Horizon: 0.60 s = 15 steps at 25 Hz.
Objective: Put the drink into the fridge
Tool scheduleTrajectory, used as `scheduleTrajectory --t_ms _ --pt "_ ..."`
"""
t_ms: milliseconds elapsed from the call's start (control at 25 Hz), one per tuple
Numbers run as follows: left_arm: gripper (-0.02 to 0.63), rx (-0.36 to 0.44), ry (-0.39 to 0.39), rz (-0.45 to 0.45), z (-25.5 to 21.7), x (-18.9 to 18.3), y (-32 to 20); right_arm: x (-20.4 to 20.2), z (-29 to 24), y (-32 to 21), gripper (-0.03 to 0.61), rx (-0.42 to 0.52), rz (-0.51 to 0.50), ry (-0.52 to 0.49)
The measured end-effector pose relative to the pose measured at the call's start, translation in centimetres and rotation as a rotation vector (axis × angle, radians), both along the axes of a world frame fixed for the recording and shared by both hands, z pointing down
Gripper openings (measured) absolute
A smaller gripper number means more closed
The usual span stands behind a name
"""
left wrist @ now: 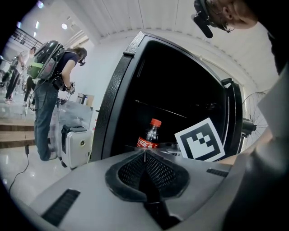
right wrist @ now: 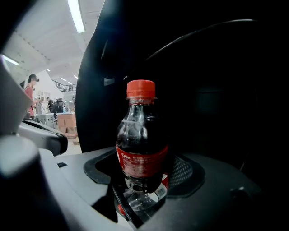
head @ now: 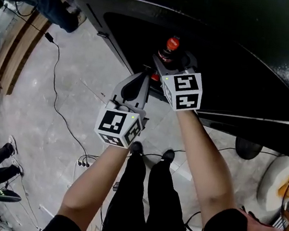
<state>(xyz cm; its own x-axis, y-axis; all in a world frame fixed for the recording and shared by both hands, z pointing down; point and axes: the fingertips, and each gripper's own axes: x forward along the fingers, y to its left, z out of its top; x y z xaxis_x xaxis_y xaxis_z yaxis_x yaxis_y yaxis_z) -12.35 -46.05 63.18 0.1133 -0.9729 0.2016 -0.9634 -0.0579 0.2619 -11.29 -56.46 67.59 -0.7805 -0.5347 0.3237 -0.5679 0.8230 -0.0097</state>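
A small cola bottle (head: 171, 46) with a red cap and red label stands upright at the mouth of the open black fridge (head: 237, 50). My right gripper (head: 167, 60) is shut on the bottle (right wrist: 142, 149), its jaws clamping the lower body. Just beneath the bottle a shiny shelf edge (right wrist: 135, 210) reflects it. My left gripper (head: 145, 78) is shut with nothing between its jaws, and hangs just left of and below the right one. From the left gripper view, the bottle (left wrist: 150, 136) and the right gripper's marker cube (left wrist: 200, 140) show against the dark fridge interior (left wrist: 180, 85).
The fridge's frame (left wrist: 115, 94) rises on the left. A person with a backpack (left wrist: 49, 81) stands by a silver suitcase (left wrist: 76, 145). Cables (head: 56, 107) trail over the grey floor, with wooden steps (head: 12, 55) at left. My own legs and shoes (head: 150, 155) are below.
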Motion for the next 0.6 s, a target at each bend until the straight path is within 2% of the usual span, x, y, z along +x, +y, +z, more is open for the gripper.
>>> scheduleTrajectory --t_ms 240,360,600 --pt "0.015 -0.001 -0.007 0.000 0.60 -0.18 -0.43 -0.65 0.69 -0.24 0.305 -0.002 -0.002 -0.002" --pt "0.015 0.009 -0.010 -0.033 0.40 -0.58 -0.52 -0.85 0.78 -0.39 0.305 -0.012 0.006 -0.009" --pt "0.015 0.000 0.015 -0.052 0.81 -0.52 -0.57 -0.74 0.94 -0.79 0.305 -0.011 0.007 -0.027"
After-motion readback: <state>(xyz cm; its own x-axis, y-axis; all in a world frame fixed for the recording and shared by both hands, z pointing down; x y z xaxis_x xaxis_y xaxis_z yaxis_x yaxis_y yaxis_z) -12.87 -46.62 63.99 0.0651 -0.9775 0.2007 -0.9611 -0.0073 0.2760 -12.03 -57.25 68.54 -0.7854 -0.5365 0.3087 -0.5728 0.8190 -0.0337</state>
